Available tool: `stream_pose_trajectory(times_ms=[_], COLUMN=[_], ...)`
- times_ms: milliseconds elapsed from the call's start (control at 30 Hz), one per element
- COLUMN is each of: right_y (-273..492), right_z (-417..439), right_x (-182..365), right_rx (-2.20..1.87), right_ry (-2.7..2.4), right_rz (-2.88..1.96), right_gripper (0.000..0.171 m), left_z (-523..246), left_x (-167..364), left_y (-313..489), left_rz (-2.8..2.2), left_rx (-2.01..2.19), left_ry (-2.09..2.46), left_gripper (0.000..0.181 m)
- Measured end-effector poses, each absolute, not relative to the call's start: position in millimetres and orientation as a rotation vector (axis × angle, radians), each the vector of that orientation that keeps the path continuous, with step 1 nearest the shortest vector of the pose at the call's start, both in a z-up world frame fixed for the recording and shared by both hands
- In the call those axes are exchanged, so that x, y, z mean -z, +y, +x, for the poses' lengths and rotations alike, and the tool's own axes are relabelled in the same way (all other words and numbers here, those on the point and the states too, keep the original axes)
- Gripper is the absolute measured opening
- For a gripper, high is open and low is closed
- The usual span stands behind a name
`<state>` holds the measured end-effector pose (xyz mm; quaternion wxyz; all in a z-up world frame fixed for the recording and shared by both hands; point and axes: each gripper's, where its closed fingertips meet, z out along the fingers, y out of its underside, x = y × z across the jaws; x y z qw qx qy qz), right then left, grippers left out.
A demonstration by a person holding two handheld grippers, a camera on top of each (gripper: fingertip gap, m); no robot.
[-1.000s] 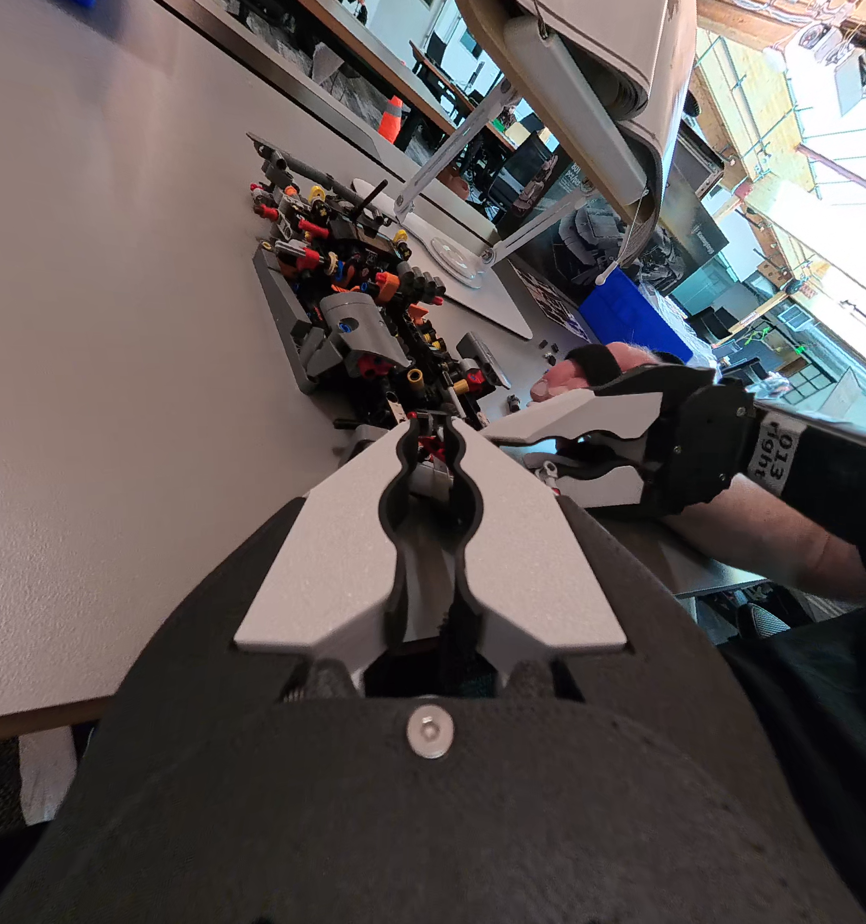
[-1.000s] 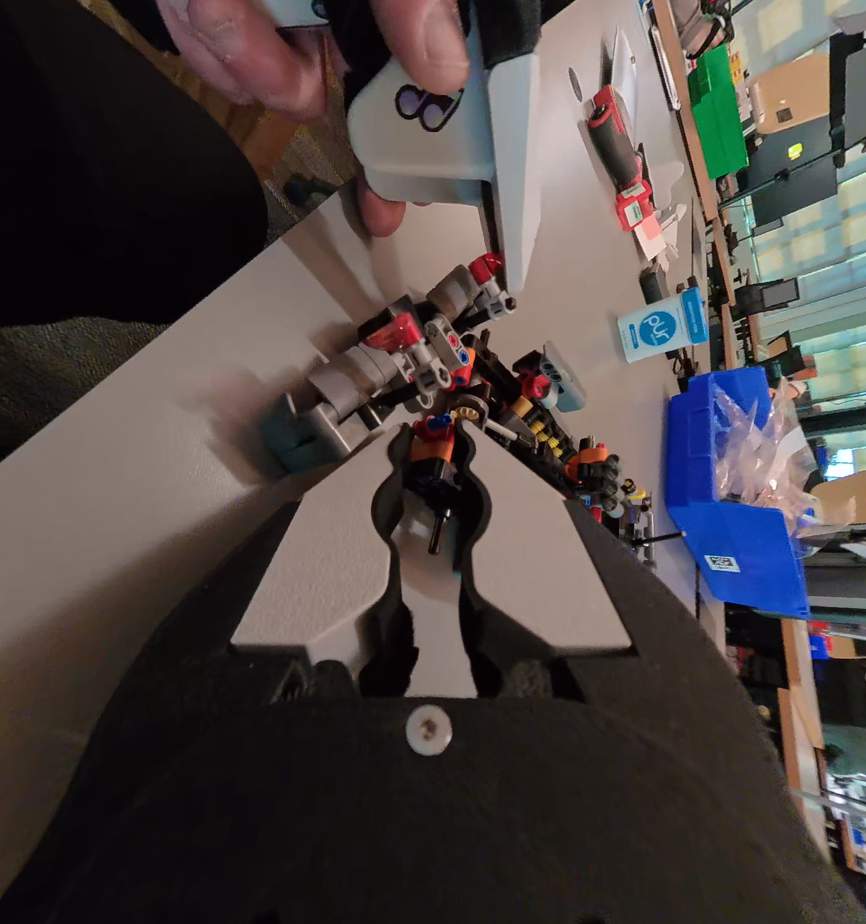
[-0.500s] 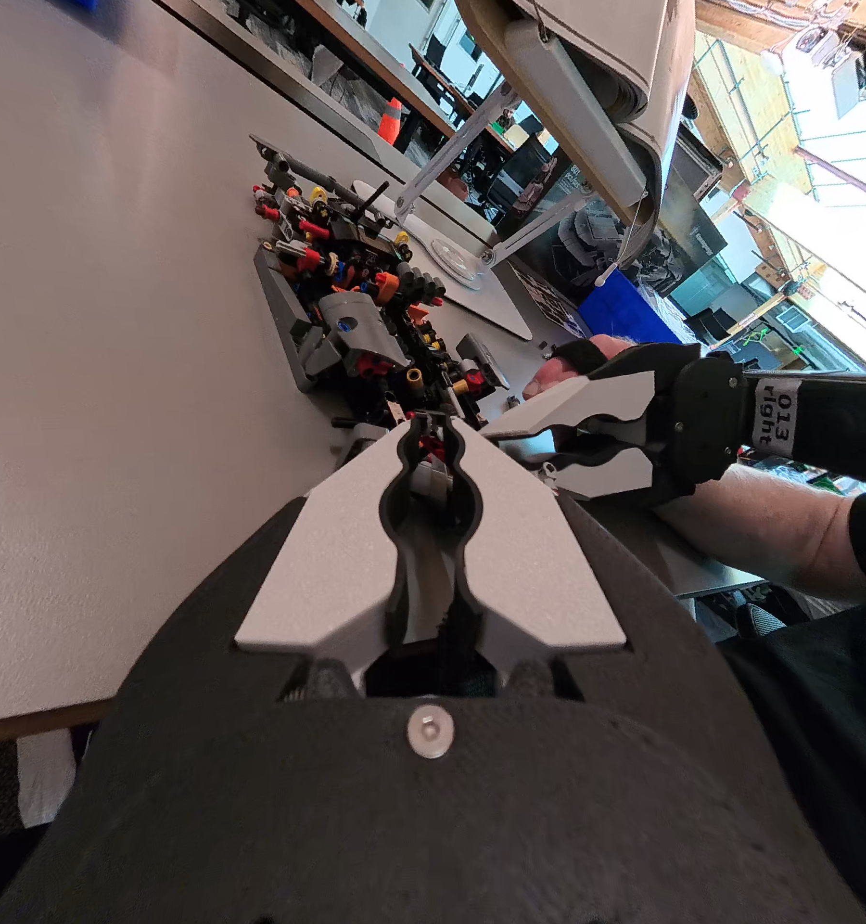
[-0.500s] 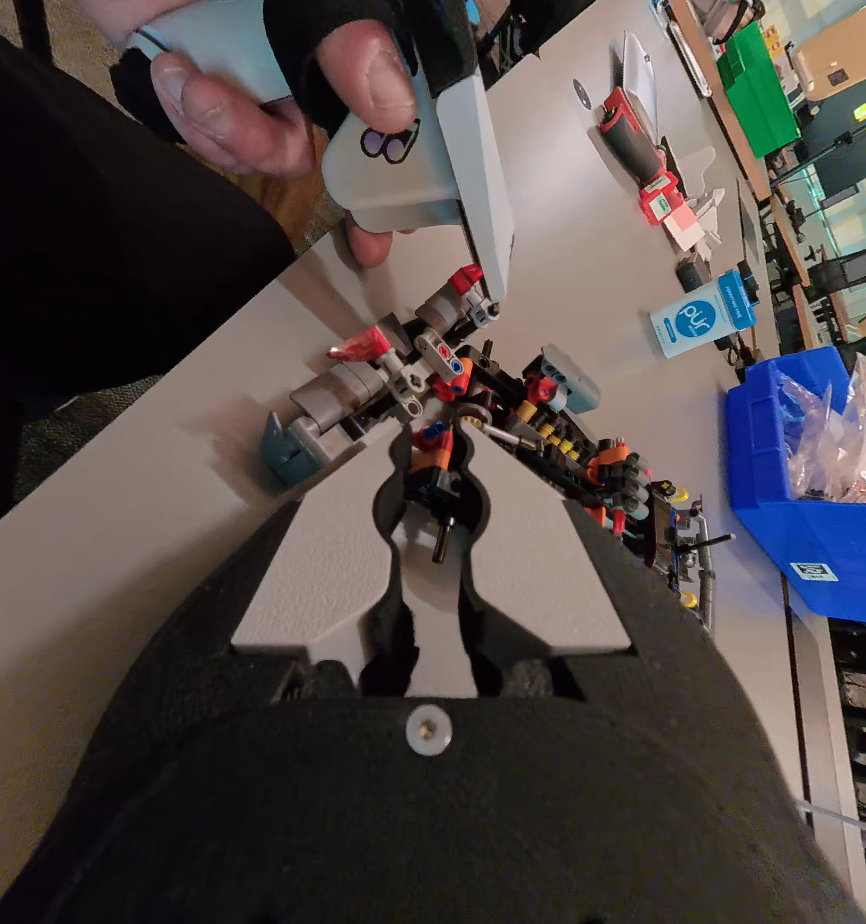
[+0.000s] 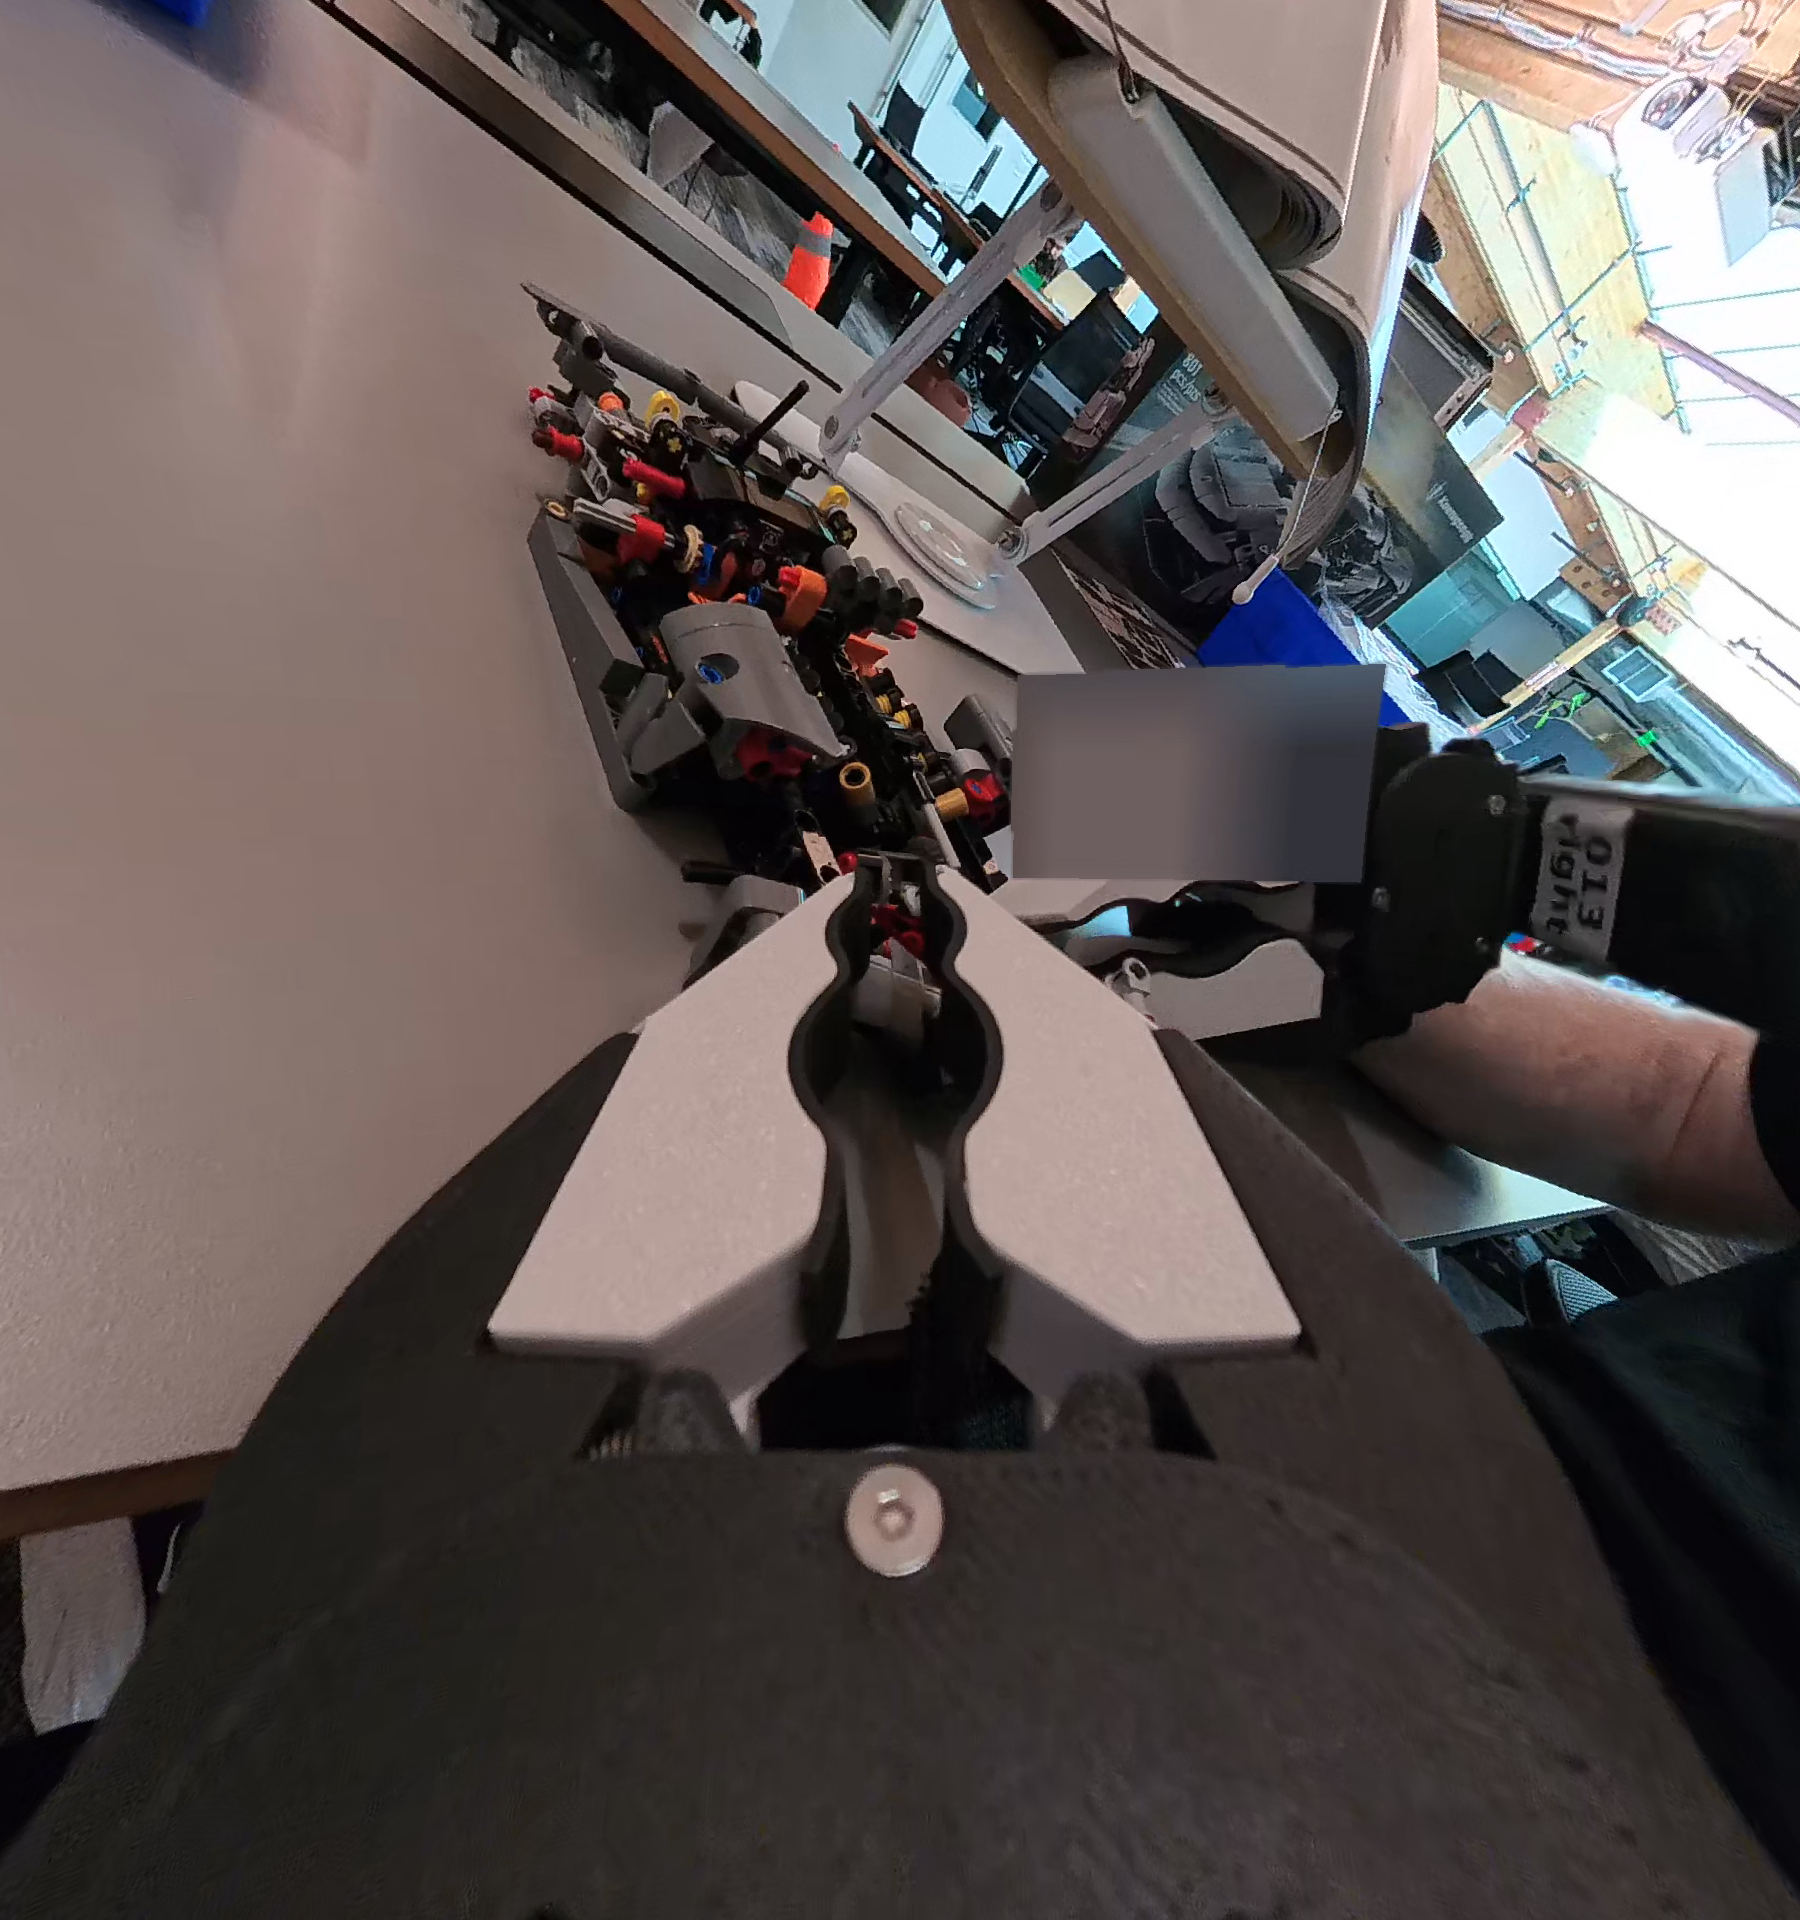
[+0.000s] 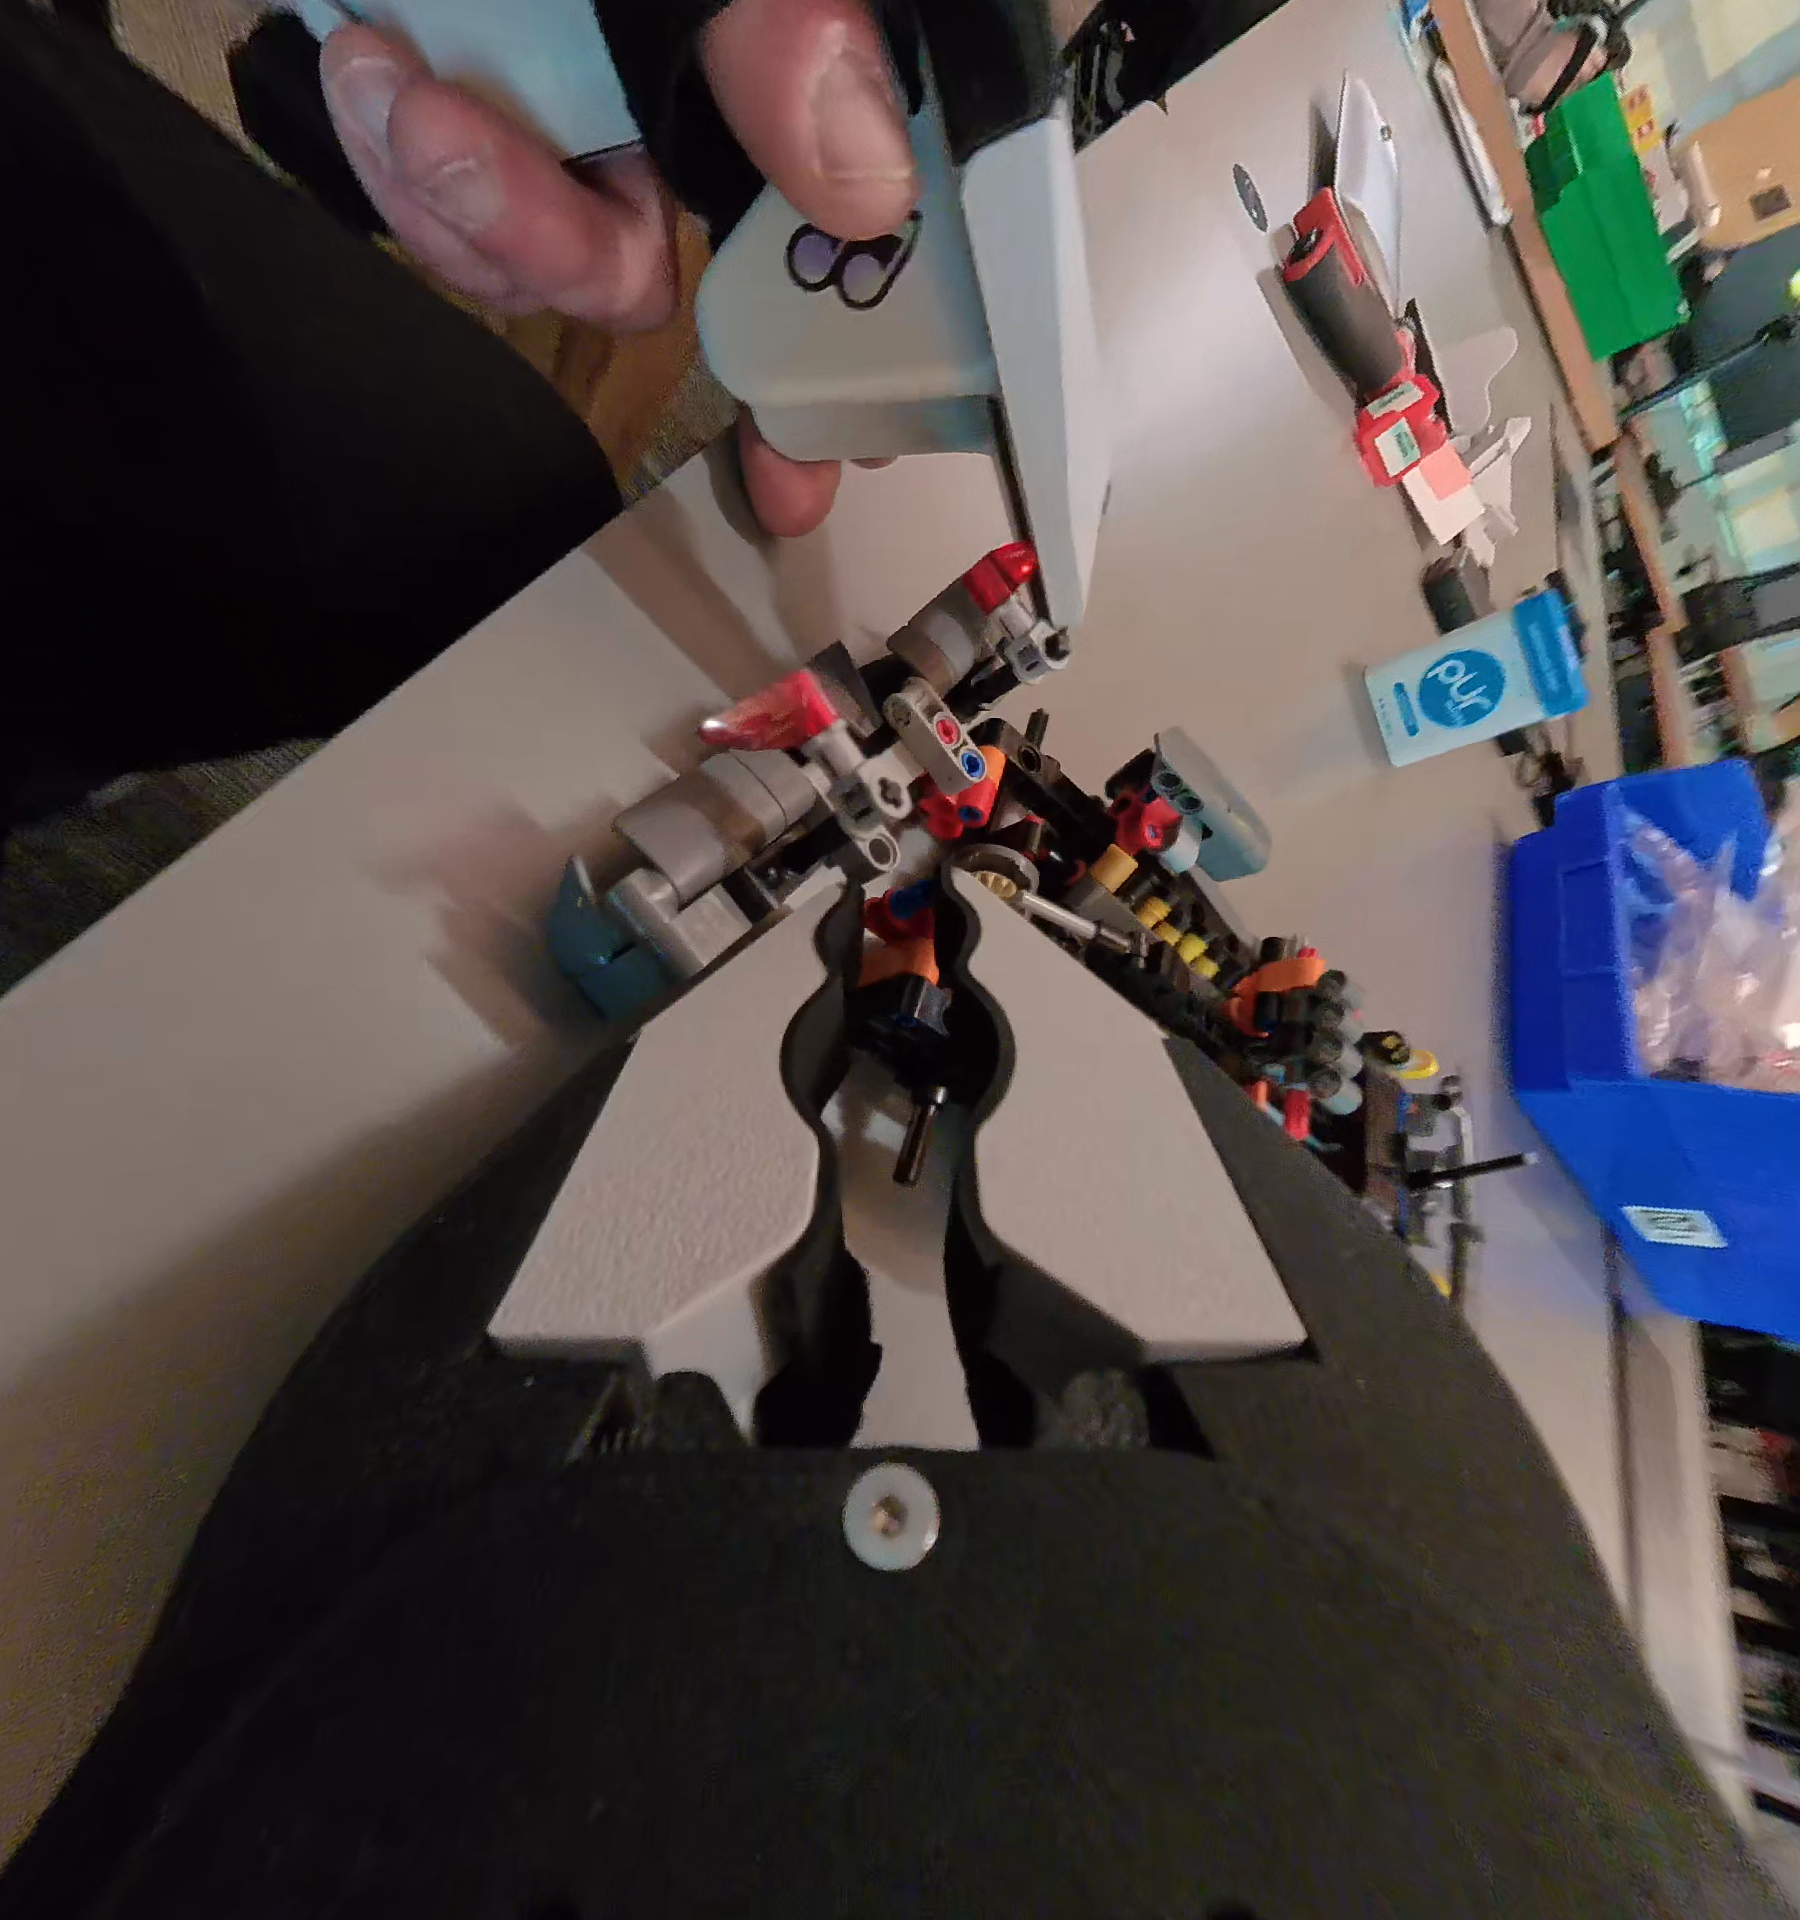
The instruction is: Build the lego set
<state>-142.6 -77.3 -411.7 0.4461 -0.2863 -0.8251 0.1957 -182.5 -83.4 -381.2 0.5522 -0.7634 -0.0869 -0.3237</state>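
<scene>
A long lego model point(image 5: 761, 665) of grey, black, red and orange parts lies on the grey table point(image 5: 200, 727). My left gripper point(image 5: 891, 883) is shut on the model's near end, on a grey and red part point(image 5: 896, 961). In the right wrist view the model point(image 6: 979, 821) lies across the middle. My right gripper point(image 6: 901, 883) is shut on an orange, red and black piece with a black axle point(image 6: 906, 1003), its tips touching the model. The left gripper's fingers point(image 6: 1041, 416) come down from above onto the model's grey end.
A blue bin point(image 6: 1685, 1049) of clear bags stands right of the model. A blue and white box point(image 6: 1467, 686), a red and black tool point(image 6: 1343, 281) and a lamp arm point(image 5: 937, 322) lie farther off. The table edge point(image 5: 65, 1496) is close to me. There is about 6 centimetres between the tips of the two grippers.
The right gripper has swung a little, so the model and left gripper sit slightly lower in its view. In the left view the right hand moved up and right. Both grips are unchanged.
</scene>
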Motion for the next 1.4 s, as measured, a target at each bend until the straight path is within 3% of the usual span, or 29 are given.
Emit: stream_pose_trajectory(times_ms=[1400], right_y=[-66], right_z=[-109], right_x=[405], right_rx=[-1.132], right_ry=[-2.072], right_rz=[-1.266], right_gripper=[0.001], left_z=[-153], left_x=[382], left_y=[-84], left_rz=[-1.855], left_rx=[0.865], left_ry=[-0.100], left_gripper=[0.006])
